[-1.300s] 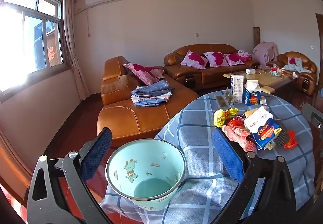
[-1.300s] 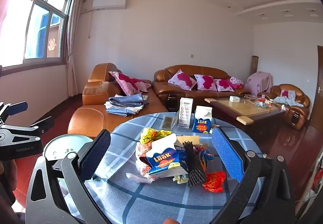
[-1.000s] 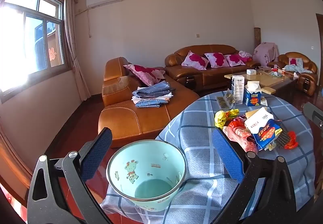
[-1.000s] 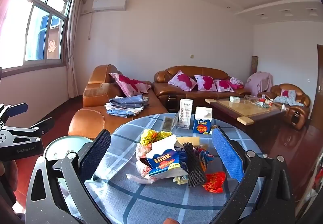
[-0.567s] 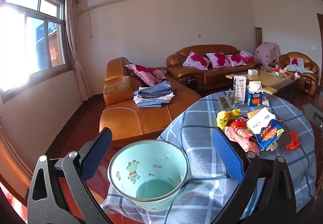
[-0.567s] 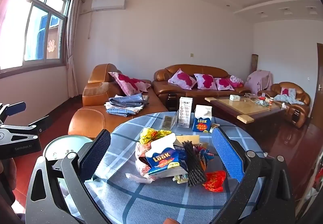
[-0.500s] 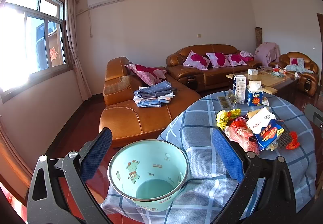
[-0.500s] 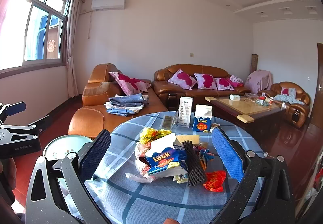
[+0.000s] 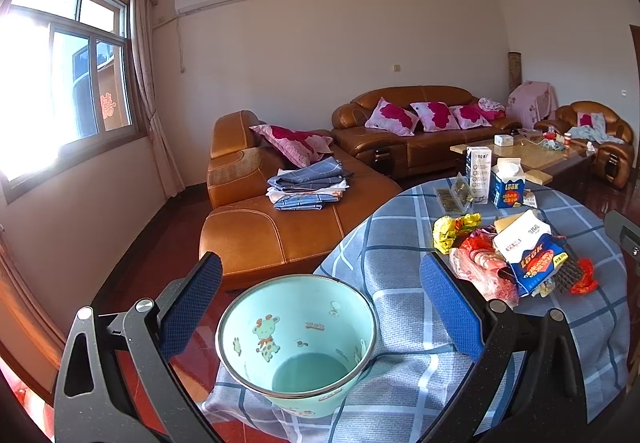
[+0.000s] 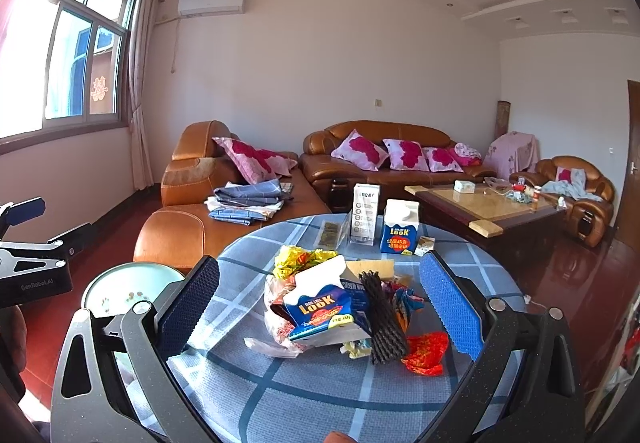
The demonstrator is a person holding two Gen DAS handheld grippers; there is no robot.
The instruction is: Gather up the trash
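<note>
Trash heap (image 10: 344,307) mid-counter (image 10: 280,395) on checked cloth: flattened blue LOOK carton (image 10: 324,313), black ribbed strip (image 10: 382,317) leaning across it, red wrapper (image 10: 426,353) at near-right edge, yellow wrapper (image 10: 298,257) at far side, clear plastic bag (image 10: 276,323) under the lot. Upright LOOK carton (image 10: 400,229) and white box (image 10: 365,213) stand well apart behind, prob. not trash; can't tell for sure.

Right tongs (image 10: 320,311) spread wide, nothing held, hovering above heap w/ pile framed between pads. Left tongs (image 9: 316,311) also wide, nothing held, straddling mint bin (image 9: 298,339). Bin sits at counter's left edge, mouth up, looks bare inside.

Step in hand, by judgement: first pick, nothing yet binned.

How to do well:
- Start w/ one loose item at the edge, e.g. red wrapper or black strip, not the whole heap; stacked bits likely to slide off.
- Come down w/ pads either side of item, close on bulk not on a corner; wrappers crumple, carton stiffer so grip across flat faces.
- Avoid pinching cloth along w/ item.
- Carry left over bin mouth, release low inside rim.
- Left tongs could steady bin rim if needed; bin near edge, so no shoving.
</note>
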